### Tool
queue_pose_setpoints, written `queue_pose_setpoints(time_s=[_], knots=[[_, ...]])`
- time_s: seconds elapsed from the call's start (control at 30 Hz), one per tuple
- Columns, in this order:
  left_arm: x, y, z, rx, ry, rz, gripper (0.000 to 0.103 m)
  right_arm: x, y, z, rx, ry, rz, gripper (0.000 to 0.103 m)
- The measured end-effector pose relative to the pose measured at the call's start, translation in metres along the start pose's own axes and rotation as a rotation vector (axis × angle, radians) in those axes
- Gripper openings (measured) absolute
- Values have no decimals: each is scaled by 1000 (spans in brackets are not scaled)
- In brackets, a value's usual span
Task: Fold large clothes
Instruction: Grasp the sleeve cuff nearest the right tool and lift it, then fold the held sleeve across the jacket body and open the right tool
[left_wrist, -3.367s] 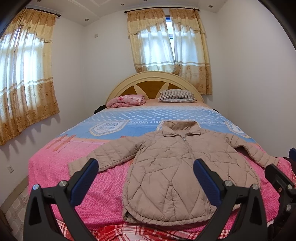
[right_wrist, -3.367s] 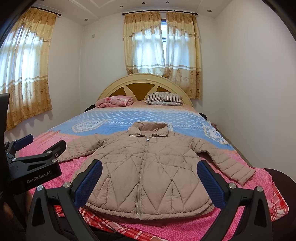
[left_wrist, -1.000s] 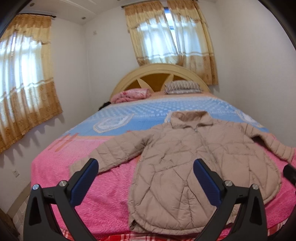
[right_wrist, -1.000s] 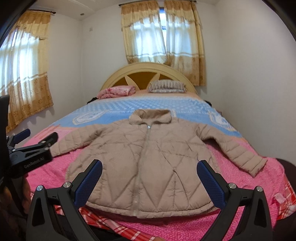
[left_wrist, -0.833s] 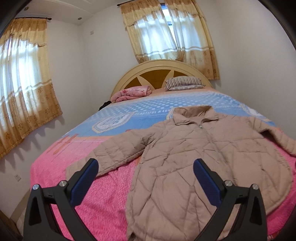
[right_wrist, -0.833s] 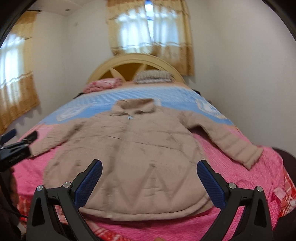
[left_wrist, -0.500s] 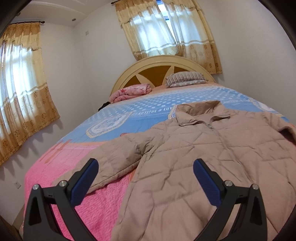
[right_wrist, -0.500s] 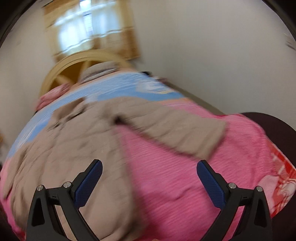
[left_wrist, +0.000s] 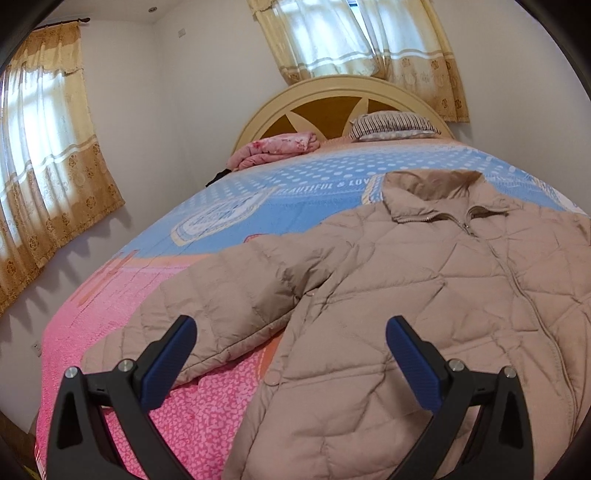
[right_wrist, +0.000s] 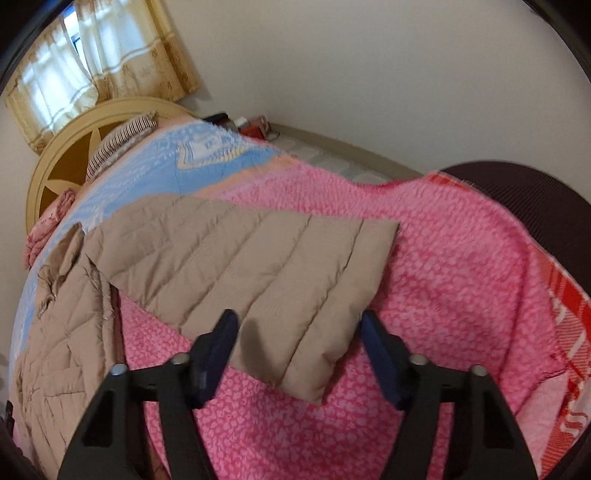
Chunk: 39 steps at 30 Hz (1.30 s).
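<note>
The big tan jacket (left_wrist: 424, 295) lay flat and zipped near the foot edge of the bed (left_wrist: 221, 413), arms spread out, so it was ready to fold. My right gripper (right_wrist: 297, 341) was spread open, one jaw on each side of the right sleeve (right_wrist: 258, 280) close to its cuff end, not yet pinching it. I think I meant to grab it there and fold it in. My left gripper (left_wrist: 291, 350) was spread wide too, holding nothing, above the left sleeve (left_wrist: 229, 306).
</note>
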<state>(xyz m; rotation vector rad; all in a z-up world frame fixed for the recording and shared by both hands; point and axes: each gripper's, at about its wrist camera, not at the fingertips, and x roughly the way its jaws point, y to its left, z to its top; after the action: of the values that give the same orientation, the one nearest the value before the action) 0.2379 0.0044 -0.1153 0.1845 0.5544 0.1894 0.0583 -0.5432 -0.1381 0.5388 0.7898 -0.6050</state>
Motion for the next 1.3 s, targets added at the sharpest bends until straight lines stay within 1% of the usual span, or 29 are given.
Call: queue_pose_setpoints(time_s=[0.03,0.07,0.1,0.13,0.23,0.3,0.43,0.57,0.63,0.73,0.8,0.87,1.03,1.2,1.3], knots=[[2,1,1,-4,6,-3,103,1,1,0,-12,-17,-17,59],[3,1,2,-10,12,-9,103,1,2,0,-23,-22,-25,50],[4,2,2,-16,15,-14,103,3,3,2,-39,-16,-22,32],[3,4,3,-22,15,-20,103,4,2,5,-41,-10,-10,24],[4,7,10,-30,-1,-29,103,2,1,16,-61,-23,-10,12],[6,11,15,-40,-8,-38,103,-4,-1,28,-71,-51,-25,9],[10,22,24,-62,-17,-36,103,-20,-4,56,-70,-111,-52,8],[17,34,32,-81,-12,-29,103,-40,6,86,-113,-185,-87,7],[22,39,35,-81,-11,-18,103,-53,18,100,-152,-228,-99,7],[29,42,37,-77,4,-8,103,-71,35,108,-201,-284,-100,6],[31,43,36,-78,14,-13,103,-83,54,115,-245,-327,-102,6],[33,42,35,-76,20,-19,103,-95,72,119,-291,-366,-99,6],[30,41,34,-72,17,-27,103,-116,114,122,-381,-431,-70,6],[29,44,36,-73,9,-26,103,-135,153,115,-465,-480,-30,6],[31,46,37,-75,9,-25,103,-144,173,109,-505,-494,0,6]])
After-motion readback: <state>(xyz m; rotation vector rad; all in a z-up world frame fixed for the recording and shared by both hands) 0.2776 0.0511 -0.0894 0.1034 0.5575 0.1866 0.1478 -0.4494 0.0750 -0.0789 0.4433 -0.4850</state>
